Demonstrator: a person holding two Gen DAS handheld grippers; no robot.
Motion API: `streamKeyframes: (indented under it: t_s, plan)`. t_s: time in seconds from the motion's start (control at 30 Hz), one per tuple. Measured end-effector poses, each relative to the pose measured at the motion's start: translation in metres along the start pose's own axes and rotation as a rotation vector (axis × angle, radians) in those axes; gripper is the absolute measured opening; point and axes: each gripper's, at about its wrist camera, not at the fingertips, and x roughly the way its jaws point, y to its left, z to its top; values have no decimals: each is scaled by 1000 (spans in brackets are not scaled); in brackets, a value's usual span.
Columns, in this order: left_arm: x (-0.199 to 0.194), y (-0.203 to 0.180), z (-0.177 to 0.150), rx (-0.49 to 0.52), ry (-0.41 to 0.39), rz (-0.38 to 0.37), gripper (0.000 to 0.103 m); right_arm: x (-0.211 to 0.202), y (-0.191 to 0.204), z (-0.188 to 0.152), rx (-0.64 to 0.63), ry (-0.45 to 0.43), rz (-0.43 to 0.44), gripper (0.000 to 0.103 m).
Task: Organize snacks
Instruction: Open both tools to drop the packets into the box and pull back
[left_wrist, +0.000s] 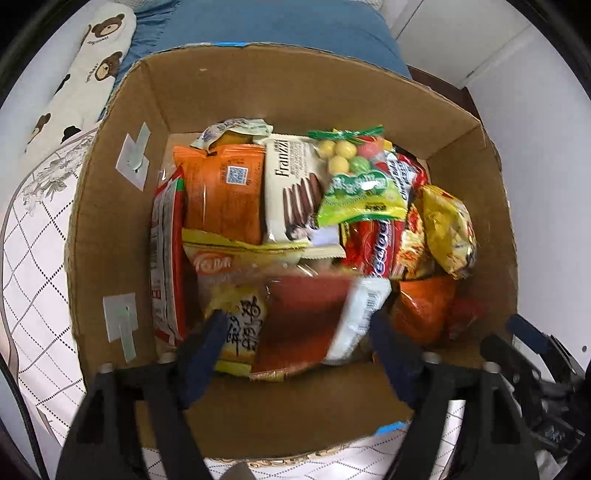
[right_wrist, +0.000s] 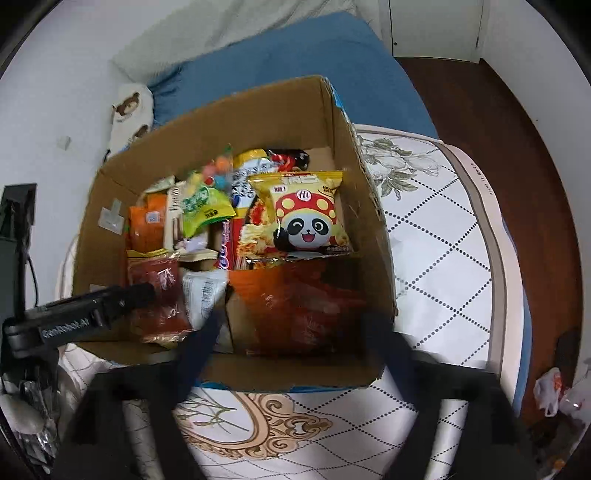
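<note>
A cardboard box (left_wrist: 110, 206) (right_wrist: 280, 110) stands on the bed, full of snack packets. In the left wrist view my left gripper (left_wrist: 299, 332) is open over the box's near side, fingers spread wide around a blurred red packet (left_wrist: 303, 317) with a white barcode end; whether they touch it I cannot tell. An orange packet (left_wrist: 221, 192), a white Franzzi biscuit pack (left_wrist: 288, 184) and a green candy bag (left_wrist: 358, 192) lie behind. My right gripper (right_wrist: 295, 325) is open over the near right corner, above an orange-red packet (right_wrist: 295, 302). A yellow panda packet (right_wrist: 306, 214) stands upright.
The box sits on a white quilted mattress (right_wrist: 443, 236) with a blue blanket (right_wrist: 295, 48) behind it and a bear-print pillow (left_wrist: 85, 66) at the left. Brown floor (right_wrist: 498, 118) lies right of the bed, with crumpled wrappers (right_wrist: 554, 391) on it.
</note>
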Motion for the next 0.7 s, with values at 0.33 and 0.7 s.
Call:
streamKeyframes:
  t_s: [0.33,0.7]
  plan:
    - [-3,3,-3,17,-53,70,87,1,20,3,-84,-10,-140,98]
    - [-34,7,-27,36,-164,127,87,-10,31,-4,-119,-76,-218,99]
